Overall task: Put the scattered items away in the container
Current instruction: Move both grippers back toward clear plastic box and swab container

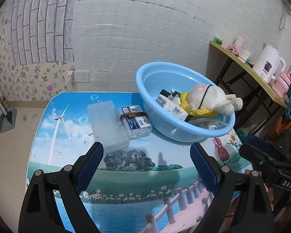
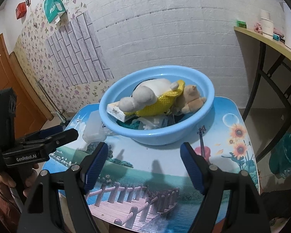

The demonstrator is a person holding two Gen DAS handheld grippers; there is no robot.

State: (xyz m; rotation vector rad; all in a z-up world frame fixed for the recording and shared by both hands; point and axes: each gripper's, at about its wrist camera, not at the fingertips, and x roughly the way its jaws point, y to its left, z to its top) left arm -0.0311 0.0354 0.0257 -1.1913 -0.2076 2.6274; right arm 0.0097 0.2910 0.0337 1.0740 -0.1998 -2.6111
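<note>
A light blue basin stands on the picture-printed table. It holds a white plush toy in yellow knit, a tissue pack and other small items. A frosted plastic box and a clear box with a blue label lie on the table left of the basin. My left gripper is open and empty, just in front of the frosted box. My right gripper is open and empty, in front of the basin. The frosted box shows partly behind the basin.
A wooden side table with a white kettle and a pink bottle stands to the right. A dustpan leans at the left wall. A teal bin sits on the floor to the right.
</note>
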